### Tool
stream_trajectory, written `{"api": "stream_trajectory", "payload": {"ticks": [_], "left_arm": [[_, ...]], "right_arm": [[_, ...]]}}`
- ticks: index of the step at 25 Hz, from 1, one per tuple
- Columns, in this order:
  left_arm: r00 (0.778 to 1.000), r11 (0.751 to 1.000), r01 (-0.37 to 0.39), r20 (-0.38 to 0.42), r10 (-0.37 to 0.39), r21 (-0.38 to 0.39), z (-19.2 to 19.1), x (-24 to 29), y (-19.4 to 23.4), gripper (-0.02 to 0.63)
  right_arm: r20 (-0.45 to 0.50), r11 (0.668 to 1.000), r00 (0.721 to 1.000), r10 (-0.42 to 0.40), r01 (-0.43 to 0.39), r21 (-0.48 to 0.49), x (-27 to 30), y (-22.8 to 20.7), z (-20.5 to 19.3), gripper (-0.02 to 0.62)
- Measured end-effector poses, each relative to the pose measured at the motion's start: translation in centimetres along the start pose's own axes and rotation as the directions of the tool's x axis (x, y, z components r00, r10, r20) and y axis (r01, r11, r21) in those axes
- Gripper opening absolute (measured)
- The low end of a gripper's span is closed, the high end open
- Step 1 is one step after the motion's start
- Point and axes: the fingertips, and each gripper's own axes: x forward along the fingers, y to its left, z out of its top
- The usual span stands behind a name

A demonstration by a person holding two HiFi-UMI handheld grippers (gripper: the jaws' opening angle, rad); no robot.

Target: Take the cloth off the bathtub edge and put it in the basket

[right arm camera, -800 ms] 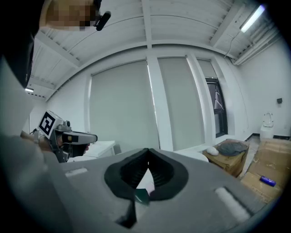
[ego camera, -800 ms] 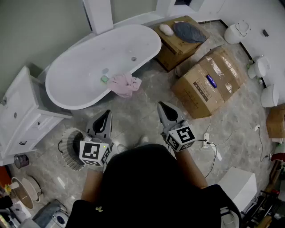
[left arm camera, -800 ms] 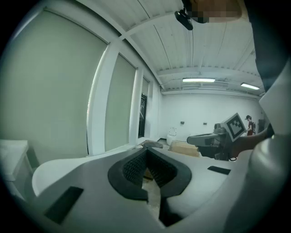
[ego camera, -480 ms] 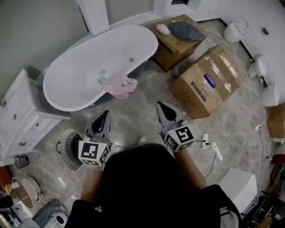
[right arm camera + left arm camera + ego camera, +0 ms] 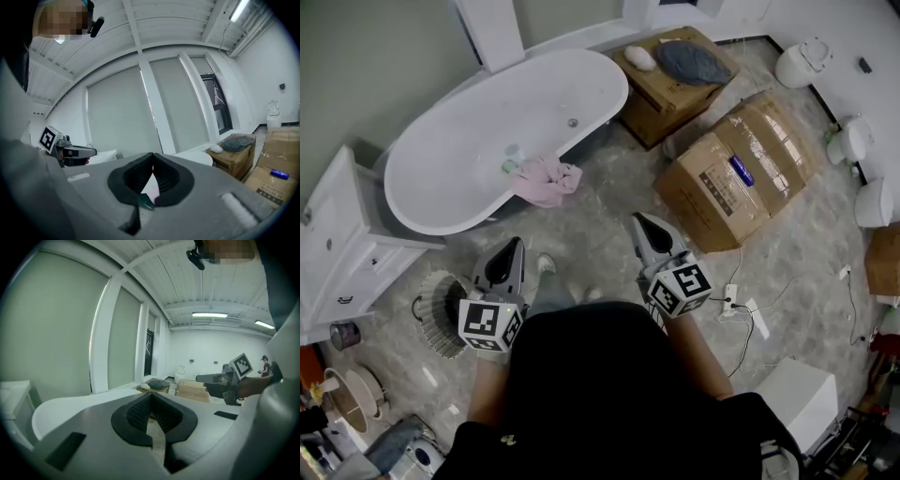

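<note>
A crumpled pink cloth (image 5: 546, 180) hangs over the near rim of the white bathtub (image 5: 469, 117), beside a small green thing (image 5: 508, 166). The round slatted basket (image 5: 442, 314) stands on the floor, just left of my left gripper (image 5: 512, 247). That gripper is shut and empty, well short of the cloth. My right gripper (image 5: 639, 223) is also shut and empty, to the right of the cloth and apart from it. In the left gripper view the jaws (image 5: 151, 397) meet with nothing between them; the right gripper view shows the same (image 5: 153, 158).
Two cardboard boxes stand to the right: a big one (image 5: 741, 169) and a farther one (image 5: 670, 80) with a grey cushion on top. A white cabinet (image 5: 337, 253) is at the left. A power strip and cable (image 5: 736, 302) lie on the floor.
The person's foot has stepped forward between the grippers. My left gripper has drifted slightly down and left, toward the basket. The cloth stays on the tub rim.
</note>
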Motion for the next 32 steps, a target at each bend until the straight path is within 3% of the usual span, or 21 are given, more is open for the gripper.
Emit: {"api": "stream_trajectory", "payload": {"ticks": [8, 23, 27, 29, 32], "left_arm": [[0.999, 0.999, -0.03, -0.014, 0.029, -0.022, -0.3, 4.0, 6.5, 0.012], [0.996, 0.991, -0.085, -0.035, 0.082, -0.101, 1.3, 12.6, 26.3, 0.014], [0.995, 0.989, -0.1, -0.039, 0.096, -0.113, 1.0, 13.3, 30.2, 0.014], [0.993, 0.986, -0.116, -0.049, 0.11, -0.12, 0.7, 13.4, 31.7, 0.014], [0.988, 0.978, -0.147, -0.066, 0.139, -0.146, 0.2, 13.4, 33.4, 0.014]], "right_arm": [[-0.042, 1.0, 0.999, 0.017, -0.016, 0.002, 7.5, -1.3, -0.5, -0.003], [-0.208, 0.994, 0.973, 0.094, -0.103, -0.033, 32.5, -0.7, 0.0, -0.003], [-0.258, 0.987, 0.957, 0.136, -0.155, -0.052, 37.6, 0.9, -0.5, -0.002], [-0.299, 0.979, 0.938, 0.173, -0.197, -0.051, 39.9, 1.8, -1.1, 0.081], [-0.364, 0.965, 0.903, 0.228, -0.259, -0.038, 42.7, 3.0, -2.2, 0.114]]}}
